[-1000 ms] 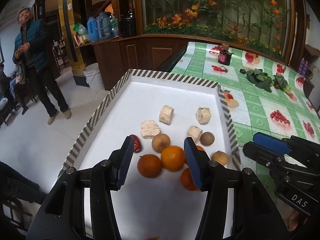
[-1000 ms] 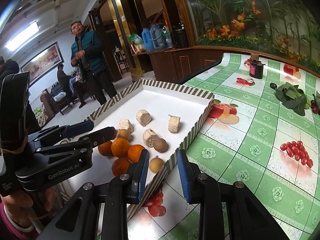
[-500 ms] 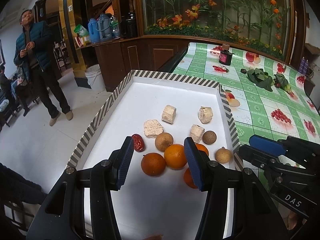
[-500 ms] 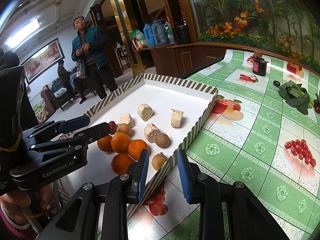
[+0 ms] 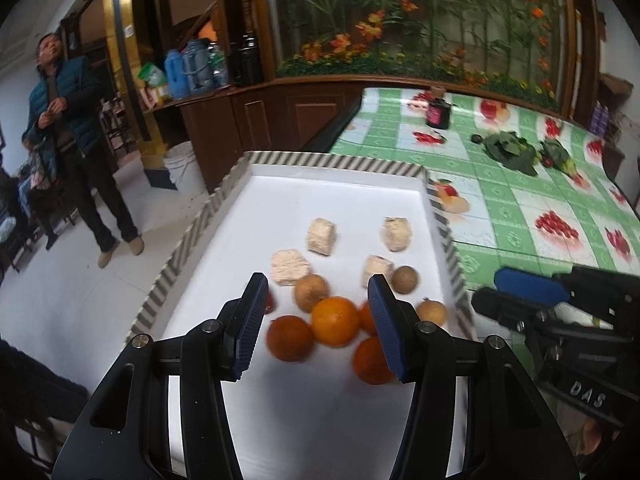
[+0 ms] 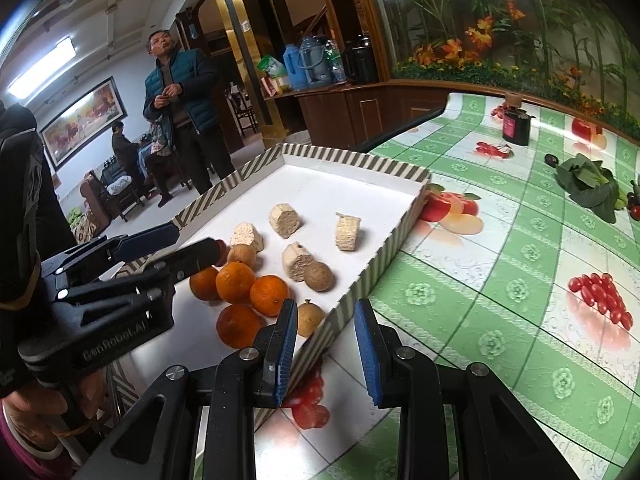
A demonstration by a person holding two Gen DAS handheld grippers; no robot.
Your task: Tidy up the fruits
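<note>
A white tray with a striped rim (image 5: pixel 332 160) (image 6: pixel 352 158) holds several oranges (image 5: pixel 335 320) (image 6: pixel 236 282), three brown round fruits (image 5: pixel 312 292) (image 6: pixel 319 276), several pale chunks (image 5: pixel 321 237) (image 6: pixel 285 220) and a red date (image 5: pixel 270 303). Just above the orange cluster my left gripper (image 5: pixel 318 286) (image 6: pixel 168 248) hovers open, with nothing pressed between its pads. Lower right of the fruit, my right gripper (image 6: pixel 326 312) (image 5: pixel 520 292) hangs over the tray's near right rim. Its jaws stand open by a narrow gap and hold nothing.
The tray rests on a green chequered tablecloth (image 6: pixel 500 280) printed with fruit. A dark jar (image 6: pixel 516 128) and leafy greens (image 6: pixel 588 182) lie at the far end. A person in a blue jacket (image 6: pixel 180 92) stands on the floor to the left, near a white bucket (image 5: pixel 180 166).
The left gripper has drifted only slightly over the oranges. The right gripper has kept still. Nothing was gripped or let go.
</note>
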